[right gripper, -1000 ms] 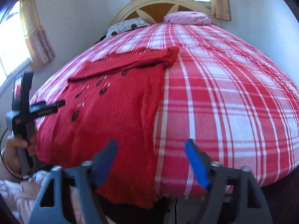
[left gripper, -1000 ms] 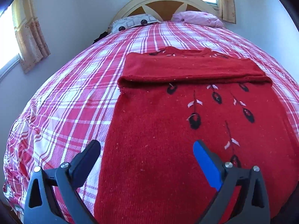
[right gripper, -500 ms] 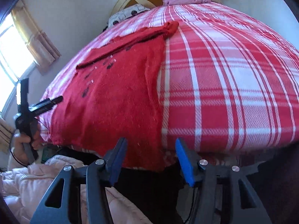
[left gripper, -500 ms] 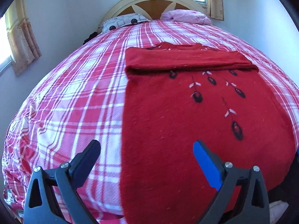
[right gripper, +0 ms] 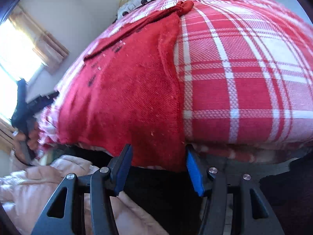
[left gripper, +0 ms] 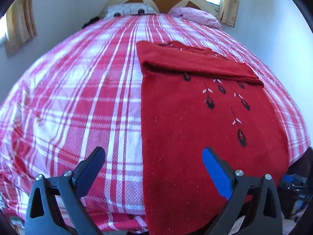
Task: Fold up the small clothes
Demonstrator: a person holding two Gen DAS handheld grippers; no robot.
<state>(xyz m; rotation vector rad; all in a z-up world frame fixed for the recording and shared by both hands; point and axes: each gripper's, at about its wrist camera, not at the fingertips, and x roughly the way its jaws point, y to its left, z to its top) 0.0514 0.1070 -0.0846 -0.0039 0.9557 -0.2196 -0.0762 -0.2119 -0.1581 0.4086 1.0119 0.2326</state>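
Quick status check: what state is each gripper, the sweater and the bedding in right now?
Left gripper: open, holding nothing.
Right gripper: open, straddling the sweater's hanging bottom corner, not clamped.
Red sweater: spread flat, sleeves folded across the chest, hem draped over the bed's edge.
Plaid bedspread: spread smooth.
Pink pillow: at the headboard.

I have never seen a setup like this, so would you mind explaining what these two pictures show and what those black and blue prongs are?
No robot here: a person holds a two-finger gripper in each hand, each carrying a fisheye camera that looks along its fingers. One picture is from the left gripper, the other from the right gripper. Both are open and hold nothing. A red sweater, its top part folded over, lies on a bed with a red plaid cover. The right gripper is at the sweater's bottom corner, which hangs over the bed's edge.
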